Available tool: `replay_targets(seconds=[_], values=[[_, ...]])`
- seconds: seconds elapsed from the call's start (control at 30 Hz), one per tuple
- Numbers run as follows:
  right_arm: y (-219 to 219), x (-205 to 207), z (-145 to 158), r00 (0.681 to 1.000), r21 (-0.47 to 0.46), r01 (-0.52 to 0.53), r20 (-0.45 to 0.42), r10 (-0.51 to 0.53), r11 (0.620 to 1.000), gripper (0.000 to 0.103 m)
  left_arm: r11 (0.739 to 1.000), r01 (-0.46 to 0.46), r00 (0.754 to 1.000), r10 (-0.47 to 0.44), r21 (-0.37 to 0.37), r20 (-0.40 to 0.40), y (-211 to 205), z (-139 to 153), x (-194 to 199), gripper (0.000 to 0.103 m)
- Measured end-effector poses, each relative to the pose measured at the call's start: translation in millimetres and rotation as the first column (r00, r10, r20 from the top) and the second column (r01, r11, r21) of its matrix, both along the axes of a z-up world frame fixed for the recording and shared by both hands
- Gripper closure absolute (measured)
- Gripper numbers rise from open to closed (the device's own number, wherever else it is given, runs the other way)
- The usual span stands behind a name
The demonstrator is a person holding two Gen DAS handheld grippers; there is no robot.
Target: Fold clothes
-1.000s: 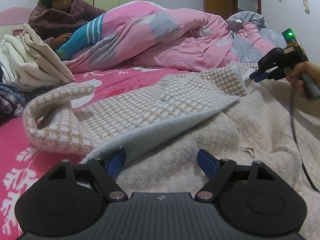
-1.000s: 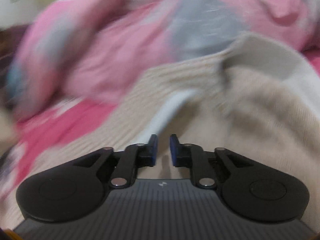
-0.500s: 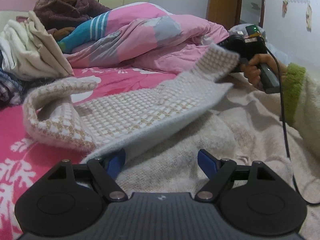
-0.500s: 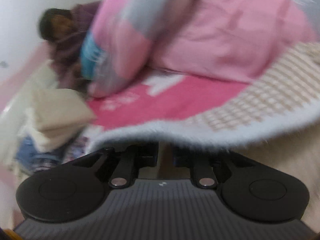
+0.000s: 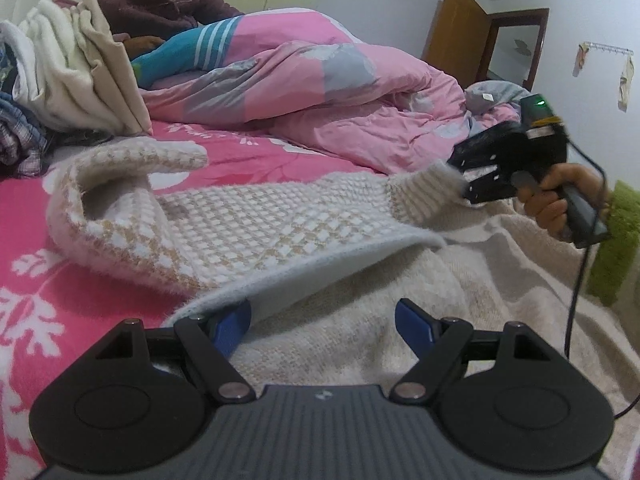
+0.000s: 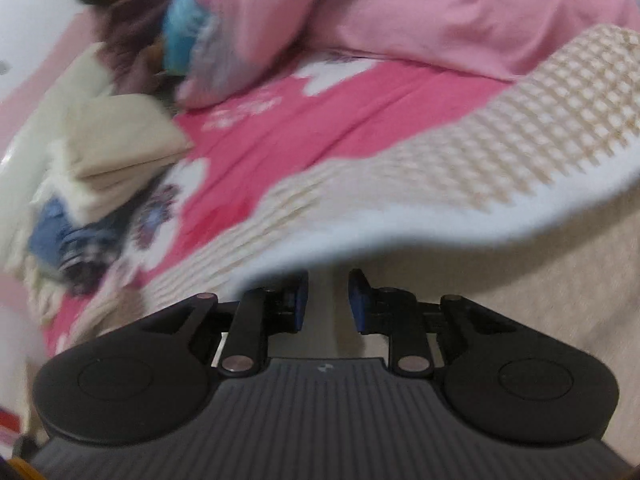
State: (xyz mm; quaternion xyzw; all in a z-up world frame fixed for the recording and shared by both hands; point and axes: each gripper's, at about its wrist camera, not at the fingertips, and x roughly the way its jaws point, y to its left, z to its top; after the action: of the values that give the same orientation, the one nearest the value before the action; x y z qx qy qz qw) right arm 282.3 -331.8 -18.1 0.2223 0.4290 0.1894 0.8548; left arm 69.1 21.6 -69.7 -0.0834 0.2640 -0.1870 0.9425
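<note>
A beige-and-white checked knit sweater (image 5: 256, 220) lies on the bed, one sleeve folded across its plain beige body (image 5: 360, 320). My left gripper (image 5: 324, 320) is open low over the body, its left finger (image 5: 232, 324) tucked under the folded flap's white edge. At the right of the left wrist view my right gripper (image 5: 466, 184) sits at the sleeve cuff (image 5: 424, 196). In the right wrist view its jaws are opening (image 6: 328, 300). The flap's white edge (image 6: 360, 240) lies at the fingertips, with a bare gap between the pads.
A pile of folded cream and blue clothes (image 5: 72, 80) sits at the back left on the pink sheet (image 5: 36, 240). A pink quilt (image 5: 320, 92) heaps behind the sweater, a seated person (image 5: 160, 4) beyond it. A cable (image 5: 576, 280) trails from the right gripper.
My right gripper swung the sleeve cuff up and across, then lowered it onto the sweater. Its jaws have widened. The left gripper rolled slightly and stays open.
</note>
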Motion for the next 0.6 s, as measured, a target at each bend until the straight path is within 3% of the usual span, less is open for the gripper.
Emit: replay_targets(seconds=[0.1,0.23,0.37,0.43,0.5,0.6], values=[[9.2,0.2,15.0,0.997,0.072,-0.037,0.063,0.032,0.997,0.081,1.000,-0.006,1.000,0.006,-0.018,-0.002,2.6,-0.8,0.8,0.023],[31.3,40.6,20.8,0.991,0.062,-0.026,0.133,0.018,0.998,0.081,0.999,-0.013,1.000,0.013,-0.052,-0.004,7.7,-1.7,0.5,0.023],[56.9,97.6,-11.6,0.993,0.028,-0.003,0.120,0.000,1.000,0.081,0.996,-0.030,1.000,0.029,-0.084,-0.008,12.7,-2.8,1.1,0.023],[70.9,120.6,-37.4,0.994,-0.044,0.013,0.107,-0.008,0.999,0.085,0.994,-0.032,0.999,0.031,-0.103,-0.013,14.8,-3.6,2.3,0.023],[78.1,131.1,-53.7,0.990,-0.075,0.039,0.140,-0.028,0.996,0.095,0.994,-0.033,0.999,0.032,-0.108,-0.013,15.6,-3.8,2.7,0.023],[77.3,136.2,-60.4,0.985,-0.057,0.077,0.162,-0.067,0.995,0.096,0.994,-0.035,0.999,0.034,-0.107,-0.013,15.2,-4.0,2.5,0.023]])
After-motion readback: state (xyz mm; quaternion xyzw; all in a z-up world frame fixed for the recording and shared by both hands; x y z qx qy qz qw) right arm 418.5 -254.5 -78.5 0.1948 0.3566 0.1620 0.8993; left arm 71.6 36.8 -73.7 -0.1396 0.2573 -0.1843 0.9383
